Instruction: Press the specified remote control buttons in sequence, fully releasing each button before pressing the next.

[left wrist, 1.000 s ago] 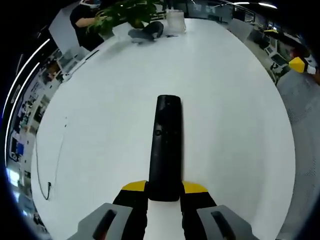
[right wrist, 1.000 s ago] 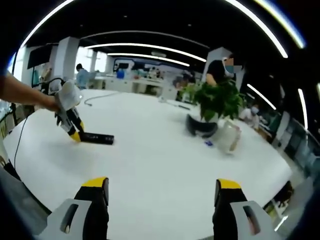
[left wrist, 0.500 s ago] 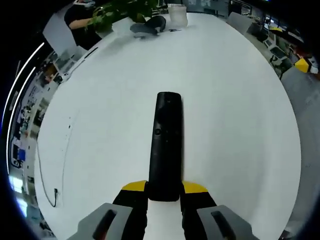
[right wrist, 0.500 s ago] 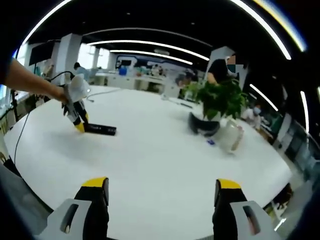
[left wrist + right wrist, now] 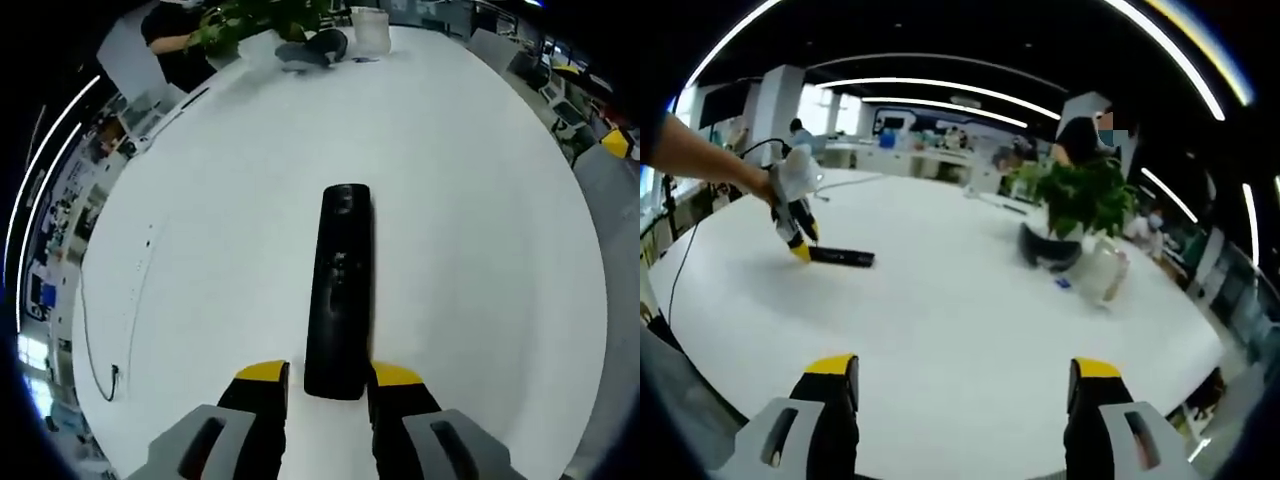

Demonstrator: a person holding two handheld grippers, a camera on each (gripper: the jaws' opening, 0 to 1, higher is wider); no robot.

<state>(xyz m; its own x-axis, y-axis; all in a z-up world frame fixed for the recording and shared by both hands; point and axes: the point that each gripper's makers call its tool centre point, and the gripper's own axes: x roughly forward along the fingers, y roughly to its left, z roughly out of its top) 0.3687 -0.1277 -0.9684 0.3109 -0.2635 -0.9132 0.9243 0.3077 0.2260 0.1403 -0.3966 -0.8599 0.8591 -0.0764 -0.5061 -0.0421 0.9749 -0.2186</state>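
Observation:
A long black remote control (image 5: pixel 340 290) lies flat on the white table (image 5: pixel 480 250), pointing away from me. Its near end sits between the yellow-tipped jaws of my left gripper (image 5: pixel 330 378), which stand slightly apart, with a thin gap on the left side. In the right gripper view the same remote (image 5: pixel 842 257) lies far off to the left with the left gripper (image 5: pixel 795 240) at its end, held by a person's arm. My right gripper (image 5: pixel 958 385) hovers open over bare table with nothing between its fingers.
A potted plant (image 5: pixel 1080 200), a dark rounded object (image 5: pixel 1045 250) and a translucent container (image 5: pixel 1098 275) stand at the table's far side. A thin cable (image 5: pixel 100 330) runs along the left edge in the left gripper view. People stand behind the table.
The left gripper's jaws have parted a little from the remote, which now lies slightly tilted between them. The right gripper has stayed in place.

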